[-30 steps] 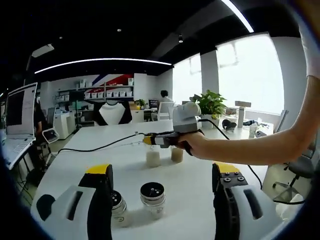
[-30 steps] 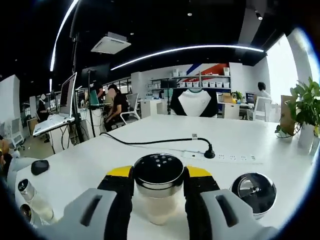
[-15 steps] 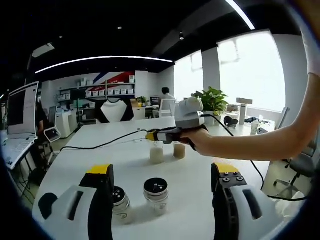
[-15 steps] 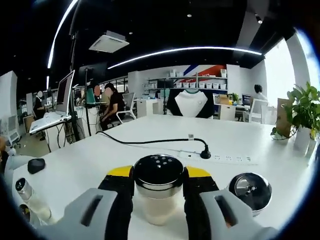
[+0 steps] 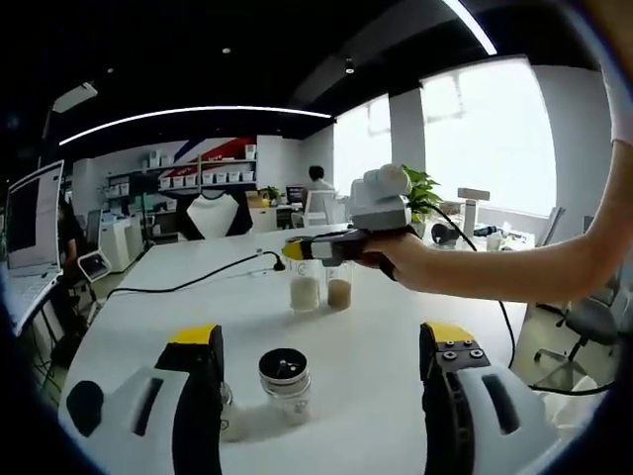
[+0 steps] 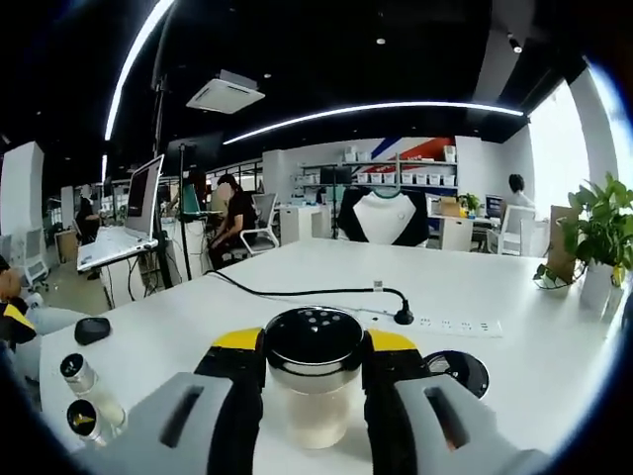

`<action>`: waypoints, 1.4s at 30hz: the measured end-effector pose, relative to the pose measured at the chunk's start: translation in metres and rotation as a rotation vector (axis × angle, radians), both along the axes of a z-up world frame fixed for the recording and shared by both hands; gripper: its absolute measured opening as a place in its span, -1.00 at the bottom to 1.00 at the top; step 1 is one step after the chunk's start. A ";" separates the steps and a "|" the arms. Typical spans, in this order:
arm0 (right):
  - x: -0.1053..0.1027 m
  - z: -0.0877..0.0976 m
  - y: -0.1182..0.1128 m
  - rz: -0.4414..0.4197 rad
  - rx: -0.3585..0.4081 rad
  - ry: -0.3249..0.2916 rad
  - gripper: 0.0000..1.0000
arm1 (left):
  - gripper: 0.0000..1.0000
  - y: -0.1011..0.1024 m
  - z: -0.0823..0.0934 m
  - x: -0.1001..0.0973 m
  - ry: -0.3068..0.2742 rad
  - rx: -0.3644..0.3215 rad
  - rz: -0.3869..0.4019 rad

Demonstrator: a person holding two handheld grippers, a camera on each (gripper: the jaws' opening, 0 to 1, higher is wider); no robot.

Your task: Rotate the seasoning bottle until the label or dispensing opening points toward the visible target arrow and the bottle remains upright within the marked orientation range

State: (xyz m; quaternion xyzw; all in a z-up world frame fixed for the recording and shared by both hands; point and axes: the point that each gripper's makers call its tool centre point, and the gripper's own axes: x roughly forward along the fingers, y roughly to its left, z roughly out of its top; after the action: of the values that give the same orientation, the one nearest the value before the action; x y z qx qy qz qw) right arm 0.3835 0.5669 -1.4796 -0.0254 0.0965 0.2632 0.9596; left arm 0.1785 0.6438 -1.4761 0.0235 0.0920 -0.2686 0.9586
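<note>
Lifted a touch, I'd say: against a second ago my right tongs (image 6: 315, 396) carry the seasoning bottle (image 6: 315, 381) slightly higher, and the second jar (image 6: 457, 374) beside it now sits lower behind the right jaw. The power strip (image 6: 450, 324) and its black cable (image 6: 297, 292) have slid nearer too, though that could be my camera moving.

Right tongs are clamped on the bottle just under its perforated black cap, bottle upright between the yellow tips. From the left gripper view I see the right tongs (image 5: 297, 253) out over the white table (image 5: 366, 336), gripping one of two pale-filled bottles (image 5: 305, 287).

My left tongs (image 5: 316, 376) stand wide with nothing between the jaws; a small black-capped jar (image 5: 283, 381) stands on the table between them.

Progress? Grasp is made, bottle upright. I can't spot any target arrow or label, so I can't judge the turn as done; rotation and set-down remain, I reckon.
</note>
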 end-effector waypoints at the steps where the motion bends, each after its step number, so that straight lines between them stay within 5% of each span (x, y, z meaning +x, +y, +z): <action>1: -0.005 0.001 -0.003 0.008 0.000 0.001 -0.30 | 0.73 -0.002 0.000 -0.002 0.002 0.003 -0.007; 23: -0.091 0.005 -0.034 0.075 -0.033 -0.007 -0.30 | 0.72 -0.039 -0.013 -0.021 0.017 0.043 -0.123; 42: -0.163 0.023 -0.026 0.202 0.013 -0.002 -0.30 | 0.64 -0.071 -0.025 -0.028 0.051 0.049 -0.221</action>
State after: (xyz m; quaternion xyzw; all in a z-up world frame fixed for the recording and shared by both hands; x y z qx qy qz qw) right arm 0.2203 0.5413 -1.4564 -0.0288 0.0908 0.3593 0.9283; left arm 0.1505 0.5730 -1.5014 0.0500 0.1197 -0.3706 0.9197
